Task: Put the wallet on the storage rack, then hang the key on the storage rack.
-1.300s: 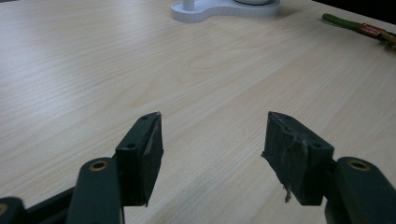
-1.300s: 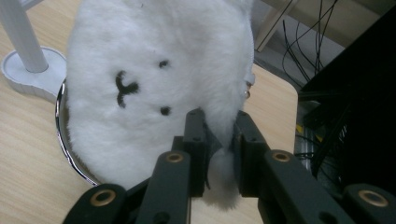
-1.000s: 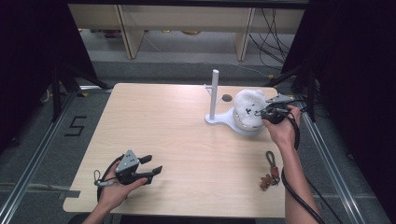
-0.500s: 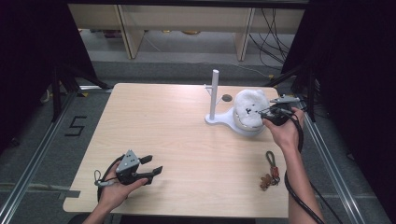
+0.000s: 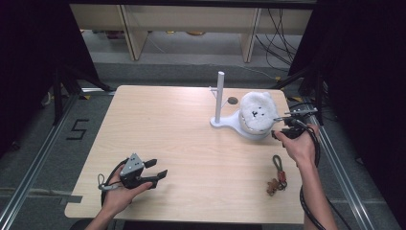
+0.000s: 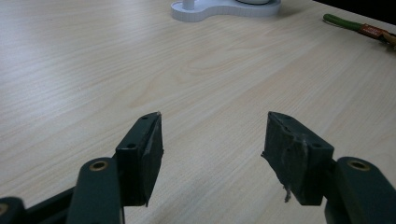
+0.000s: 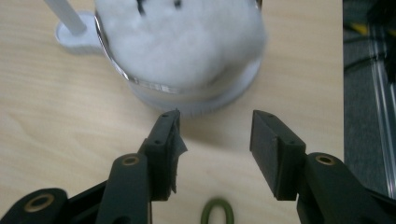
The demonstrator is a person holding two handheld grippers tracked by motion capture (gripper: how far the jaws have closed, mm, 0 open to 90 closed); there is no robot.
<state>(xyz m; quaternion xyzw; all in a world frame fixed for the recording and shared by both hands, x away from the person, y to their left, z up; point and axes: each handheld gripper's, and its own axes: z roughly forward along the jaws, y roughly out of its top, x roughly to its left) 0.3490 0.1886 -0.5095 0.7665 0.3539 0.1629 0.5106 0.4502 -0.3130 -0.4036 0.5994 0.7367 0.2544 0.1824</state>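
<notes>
A white fluffy plush [image 5: 256, 111] sits in the round dish of a white stand [image 5: 229, 122], which has an upright post [image 5: 219, 93]. My right gripper [image 5: 279, 126] is open just to the right of the dish, its jaws pointing at it with nothing between them. In the right gripper view the plush [image 7: 181, 42] lies just beyond the open right gripper [image 7: 215, 139], and a green loop [image 7: 217, 212] shows below. My left gripper [image 5: 158, 168] rests open near the table's front left. In its own view the left gripper [image 6: 212, 149] is empty over bare wood.
A keychain with a green loop [image 5: 277, 162] and a brown charm [image 5: 273, 186] lies on the table [image 5: 167, 124] near the right forearm. The same keychain [image 6: 357, 25] shows far off in the left gripper view. A small dark disc [image 5: 232, 100] lies behind the stand.
My right gripper has drawn back slightly from the plush toward the near edge. The left gripper has stayed put.
</notes>
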